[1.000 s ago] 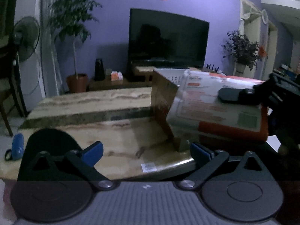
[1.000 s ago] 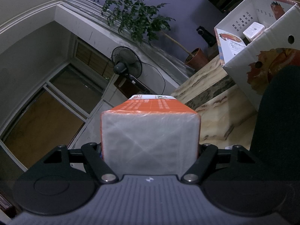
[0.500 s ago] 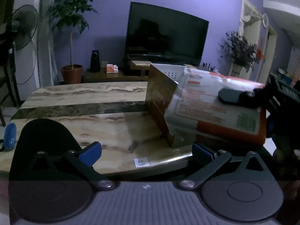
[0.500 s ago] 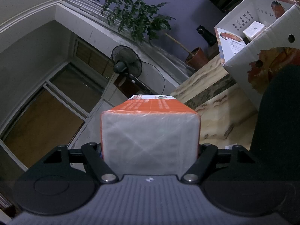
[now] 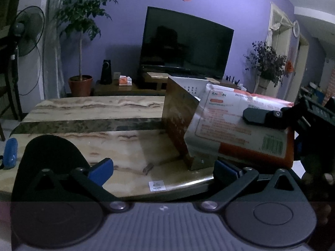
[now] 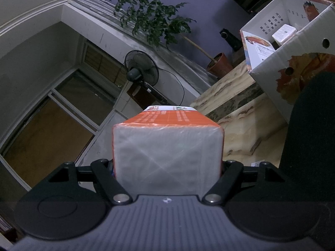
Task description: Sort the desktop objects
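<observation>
You're looking at a polished, marble-patterned tabletop (image 5: 117,152) with a glossy sheen. The tissue pack (image 6: 167,156) wears thin, shiny plastic film, creased at its end. The box (image 6: 293,62) is matt printed cardboard. Your tongs (image 5: 163,169) are matt black plastic.

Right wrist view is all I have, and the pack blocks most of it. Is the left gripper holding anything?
Observer: No. The left gripper is open, with nothing between its blue fingers.
Operator: Where is the pack relative to the box?
Observer: The pack hangs in front of the cardboard box, at its near corner, not inside. I cannot tell if they touch.
Operator: Anything else left to sort?
Observer: A blue object by the left edge of the table.
</observation>
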The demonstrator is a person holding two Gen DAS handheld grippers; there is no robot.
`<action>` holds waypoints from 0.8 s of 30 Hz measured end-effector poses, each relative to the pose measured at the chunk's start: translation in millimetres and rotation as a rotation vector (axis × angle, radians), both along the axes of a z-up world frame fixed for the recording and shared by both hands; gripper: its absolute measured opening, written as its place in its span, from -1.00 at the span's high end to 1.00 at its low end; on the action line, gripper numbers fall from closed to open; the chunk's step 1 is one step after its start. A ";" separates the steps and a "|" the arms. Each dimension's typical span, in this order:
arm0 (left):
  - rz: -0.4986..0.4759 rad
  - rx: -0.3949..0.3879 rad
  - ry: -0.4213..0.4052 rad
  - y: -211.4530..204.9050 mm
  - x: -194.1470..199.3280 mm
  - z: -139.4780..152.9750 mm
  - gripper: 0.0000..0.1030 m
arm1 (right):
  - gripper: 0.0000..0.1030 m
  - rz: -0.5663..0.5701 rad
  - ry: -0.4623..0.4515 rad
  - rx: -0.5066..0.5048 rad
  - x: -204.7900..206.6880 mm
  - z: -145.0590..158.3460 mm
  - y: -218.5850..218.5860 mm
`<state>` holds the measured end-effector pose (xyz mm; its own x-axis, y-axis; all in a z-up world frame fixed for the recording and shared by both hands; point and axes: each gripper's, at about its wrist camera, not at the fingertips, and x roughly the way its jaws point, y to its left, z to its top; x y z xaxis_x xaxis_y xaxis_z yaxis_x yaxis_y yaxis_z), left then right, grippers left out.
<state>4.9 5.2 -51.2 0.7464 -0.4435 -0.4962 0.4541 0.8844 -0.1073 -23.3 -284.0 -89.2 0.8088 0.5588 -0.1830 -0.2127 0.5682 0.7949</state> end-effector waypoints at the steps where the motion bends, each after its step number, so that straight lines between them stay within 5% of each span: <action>1: -0.004 0.008 -0.002 -1.9 -0.3 -0.4 -0.98 | -0.51 0.000 0.001 0.001 0.0 -0.1 -0.2; 24: -0.030 0.080 -0.009 -14.4 -4.6 -6.1 -0.98 | -0.51 -0.002 0.003 0.004 0.0 -0.8 -0.3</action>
